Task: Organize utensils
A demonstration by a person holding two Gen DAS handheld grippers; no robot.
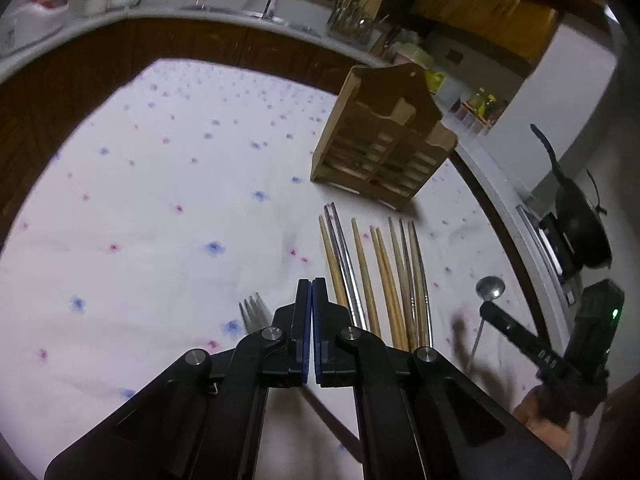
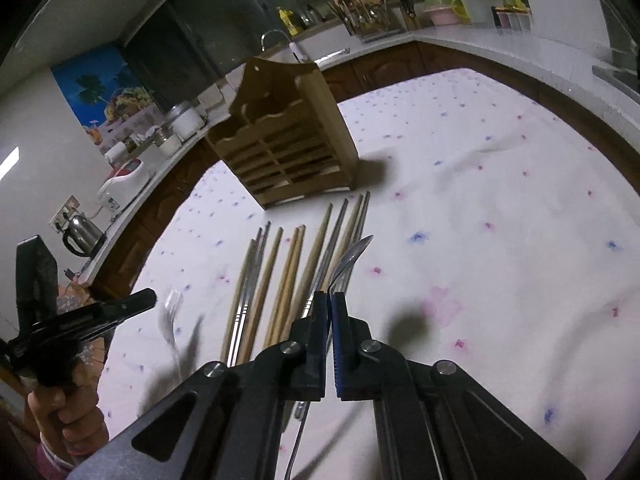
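Note:
My left gripper (image 1: 311, 284) is shut on a metal fork (image 1: 252, 312), whose tines stick out to the left of the fingers. It hangs above the flowered tablecloth (image 1: 160, 200). From the right wrist view, the left gripper (image 2: 150, 297) and the blurred fork (image 2: 170, 314) sit at the left. My right gripper (image 2: 331, 297) is shut on a metal spoon (image 2: 354, 254), bowl pointing forward. The spoon (image 1: 490, 289) and right gripper (image 1: 485, 309) show at the right. Several wooden and metal chopsticks (image 1: 380, 272) lie side by side on the cloth. Behind them stands a wooden utensil holder (image 1: 384, 140).
A kitchen counter (image 1: 224, 8) curves around the table's far side. On it are a dish rack (image 2: 368, 16), a kettle (image 2: 82, 234) and a rice cooker (image 2: 124, 180). A black pan (image 1: 582, 224) sits at the right. A person's hand (image 2: 68, 420) grips the left handle.

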